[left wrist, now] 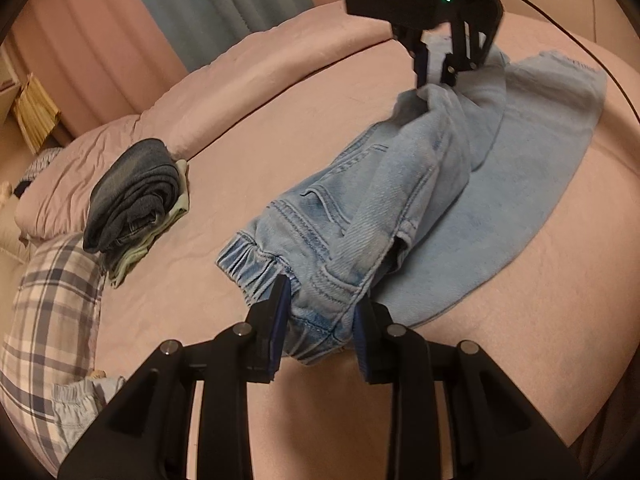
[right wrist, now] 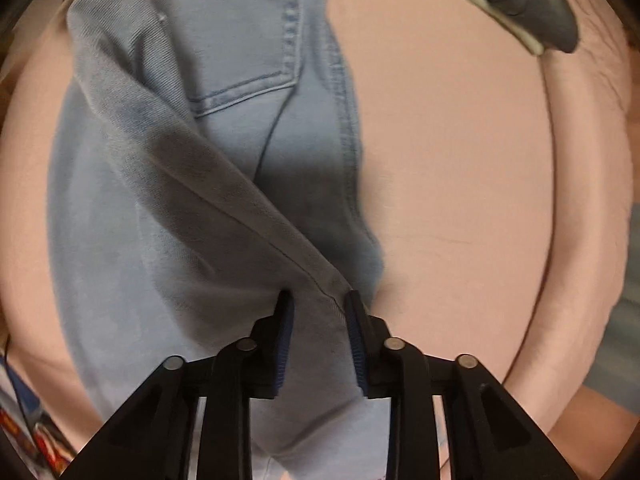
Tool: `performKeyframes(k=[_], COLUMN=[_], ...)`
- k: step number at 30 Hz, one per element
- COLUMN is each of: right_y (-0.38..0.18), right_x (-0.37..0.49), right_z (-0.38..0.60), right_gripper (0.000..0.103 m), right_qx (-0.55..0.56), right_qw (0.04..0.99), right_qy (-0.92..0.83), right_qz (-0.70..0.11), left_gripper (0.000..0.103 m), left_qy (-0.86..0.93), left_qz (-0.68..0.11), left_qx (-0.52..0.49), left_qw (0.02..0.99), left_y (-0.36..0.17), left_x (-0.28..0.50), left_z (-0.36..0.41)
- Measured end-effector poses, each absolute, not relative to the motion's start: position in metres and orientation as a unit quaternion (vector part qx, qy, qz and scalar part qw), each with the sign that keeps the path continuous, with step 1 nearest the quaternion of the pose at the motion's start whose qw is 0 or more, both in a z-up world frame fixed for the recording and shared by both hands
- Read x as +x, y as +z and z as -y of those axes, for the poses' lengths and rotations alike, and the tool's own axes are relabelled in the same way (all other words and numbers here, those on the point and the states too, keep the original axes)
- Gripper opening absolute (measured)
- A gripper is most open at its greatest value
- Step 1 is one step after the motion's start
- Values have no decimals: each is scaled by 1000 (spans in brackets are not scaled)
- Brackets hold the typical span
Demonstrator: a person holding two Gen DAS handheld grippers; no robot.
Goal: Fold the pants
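Observation:
Light blue jeans [left wrist: 384, 196] lie on the pink bed [left wrist: 280, 128], waistband nearest the left wrist camera, legs stretching away. My left gripper [left wrist: 320, 312] is shut on the elastic waistband and holds it just above the bed. My right gripper [left wrist: 436, 76] is seen from the left wrist view, shut on a fold of the leg fabric and lifting it. In the right wrist view the right gripper [right wrist: 320, 308] pinches the side seam of the jeans [right wrist: 168, 184], with the back pocket beyond.
A stack of folded dark jeans and light clothes [left wrist: 136, 204] sits at the left of the bed, also in the right wrist view [right wrist: 520, 0]. A plaid pillow [left wrist: 48, 312] lies at the lower left. A rolled pink duvet [left wrist: 240, 76] runs along the far edge.

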State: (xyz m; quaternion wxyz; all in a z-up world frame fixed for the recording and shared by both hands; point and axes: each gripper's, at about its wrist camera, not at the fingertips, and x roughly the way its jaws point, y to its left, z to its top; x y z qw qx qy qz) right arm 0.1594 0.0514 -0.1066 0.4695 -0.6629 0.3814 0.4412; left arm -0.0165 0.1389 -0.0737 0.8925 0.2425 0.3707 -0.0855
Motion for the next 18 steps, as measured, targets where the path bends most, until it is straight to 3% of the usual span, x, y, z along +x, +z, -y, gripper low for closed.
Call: performKeyframes(k=[2,4,13,18], right_y=[-112,-116,-71,-26], right_x=[159,159,173,189], right_z=[-54,-56,-36,-22], right_gripper=[10,7,3,2], right_qx=[-672,-670,-597,-545], right_qw=[463,468,604,716], right_qy=[434,429,385,309], right_qz=[-381,-385,-361,-308], left_gripper=[30,30,29,28], left_qy=[-81,-78,-31,62], left_qz=[-373,-375,-373,-308], left_qx=[225,203,184,143], left_qw=[896,901,909,939], left_y=[-73,-72,-62,-17], left_x=[-14,-13,15,67], left_z=[-143,-148,-153,-161])
